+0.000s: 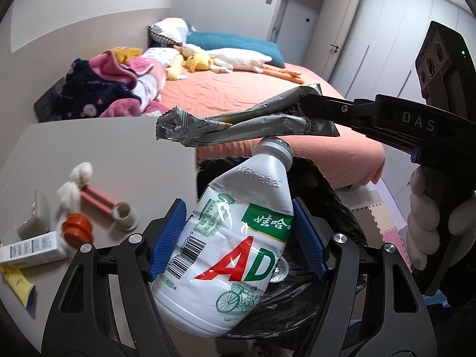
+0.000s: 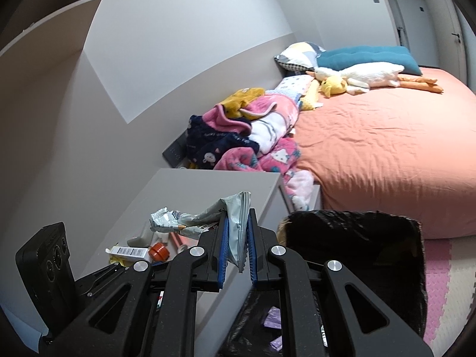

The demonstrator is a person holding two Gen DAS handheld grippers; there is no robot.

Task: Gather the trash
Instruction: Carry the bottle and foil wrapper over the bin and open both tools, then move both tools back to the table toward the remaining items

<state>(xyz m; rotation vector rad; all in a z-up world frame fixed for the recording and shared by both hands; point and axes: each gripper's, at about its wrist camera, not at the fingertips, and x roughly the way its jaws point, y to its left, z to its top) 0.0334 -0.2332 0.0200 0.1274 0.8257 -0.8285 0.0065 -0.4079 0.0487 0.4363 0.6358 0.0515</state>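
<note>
Currently left gripper (image 1: pixel 238 232) is clamped on a white AD milk bottle (image 1: pixel 229 253), blue pads (image 1: pixel 168 235) pressing both sides, bottle tilted with neck up-right, above the black bin bag (image 1: pixel 321 238). Right gripper (image 2: pixel 238 250) is pinched narrow on a crumpled silver snack wrapper (image 2: pixel 235 226); in the left view the wrapper sits just above the bottle's mouth. Bin (image 2: pixel 386 238) with black liner stands beside the grey nightstand (image 2: pixel 208 190). On the nightstand: small white box (image 1: pixel 29 253), orange cap (image 1: pixel 76 227), pink tube (image 1: pixel 96 197), cotton balls (image 1: pixel 81 172).
</note>
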